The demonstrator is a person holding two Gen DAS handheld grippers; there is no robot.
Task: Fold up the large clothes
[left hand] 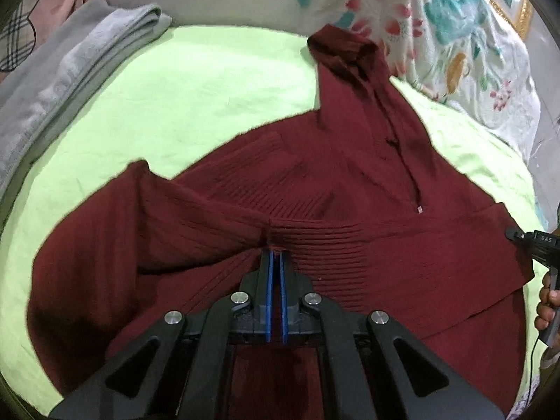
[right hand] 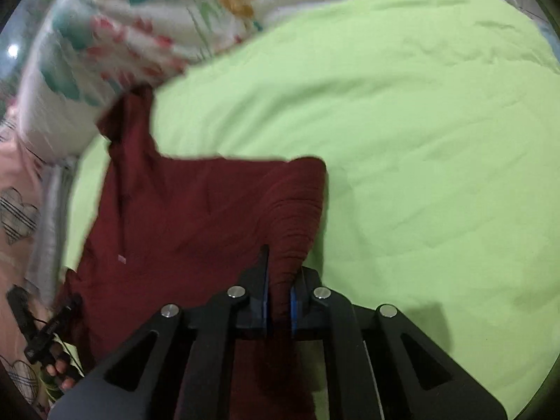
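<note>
Over green sheet (right hand: 420, 140), both hand-held grippers angled down, clamping maroon sweater (left hand: 350, 192).

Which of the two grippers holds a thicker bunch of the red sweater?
The right gripper: a thick fold of red sweater fills its jaws. The left gripper pinches only a thin edge.

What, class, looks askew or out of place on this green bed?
The maroon hooded sweater lies crooked: its hood rides up onto the floral quilt, and one sleeve sprawls bunched sideways. Nothing looks damaged.
</note>
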